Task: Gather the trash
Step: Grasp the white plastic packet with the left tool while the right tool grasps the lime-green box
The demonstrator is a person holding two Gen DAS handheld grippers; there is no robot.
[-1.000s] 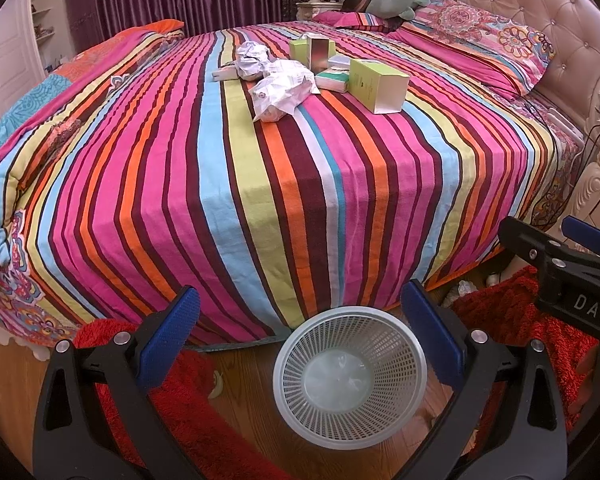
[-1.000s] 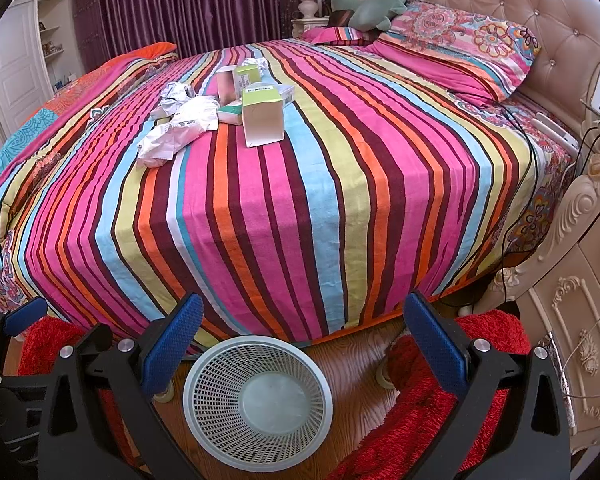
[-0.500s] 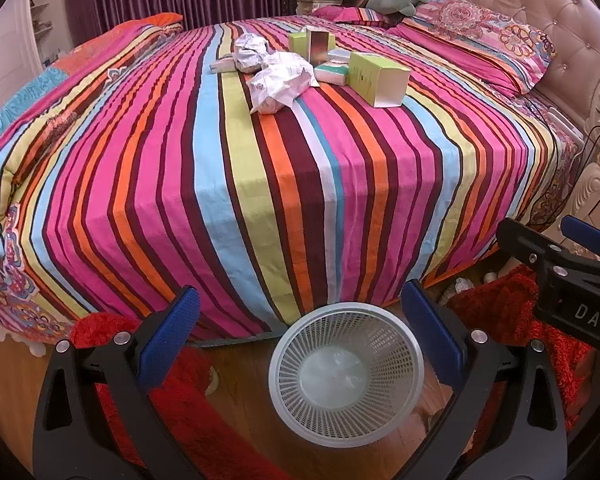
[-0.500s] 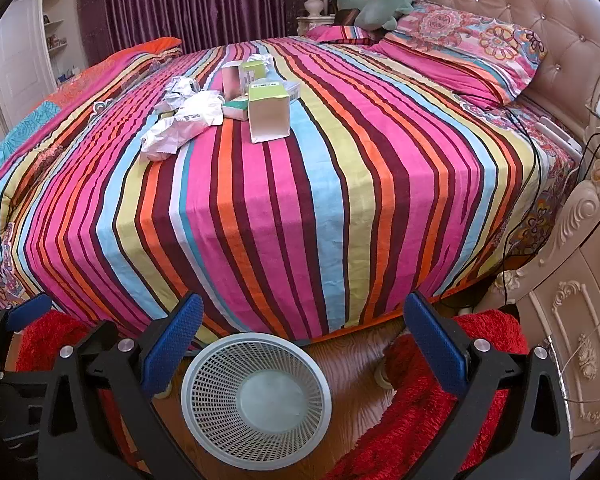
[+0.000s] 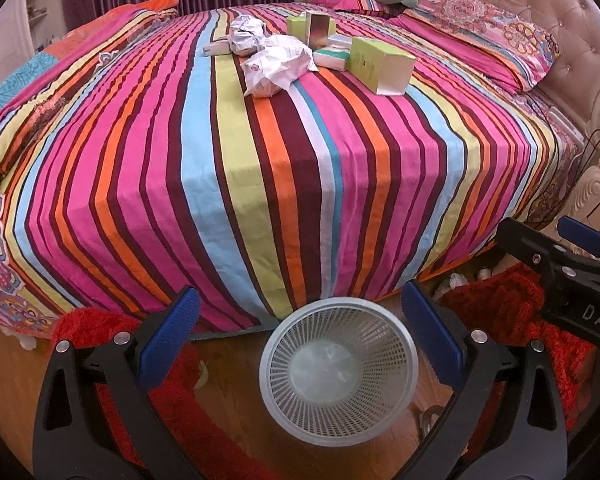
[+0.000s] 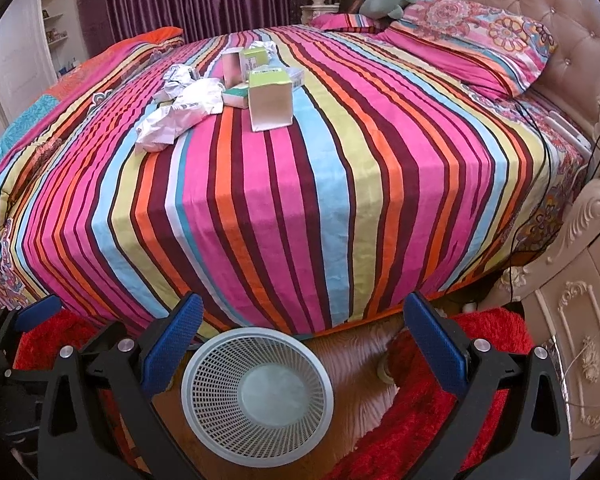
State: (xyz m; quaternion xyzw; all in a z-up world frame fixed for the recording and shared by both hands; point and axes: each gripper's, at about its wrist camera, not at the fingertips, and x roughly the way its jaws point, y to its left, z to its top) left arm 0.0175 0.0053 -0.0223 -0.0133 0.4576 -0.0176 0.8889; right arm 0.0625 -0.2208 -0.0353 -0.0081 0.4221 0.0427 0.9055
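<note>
Blue-padded hand-held grippers wide apart, empty

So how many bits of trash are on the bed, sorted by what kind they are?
Crumpled paper wads: 2, the big white wad and the smaller wad behind it.
Cardboard boxes: 5, namely the large green box, flat teal box, brown-faced box, small green box and flat white box.
Total: 7, though the pile may hide more.

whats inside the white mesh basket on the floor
The round white mesh basket on the wooden floor looks empty: only its pale solid bottom shows through the open top in both wrist views. No trash is in it. The floor under it is covered.
</note>
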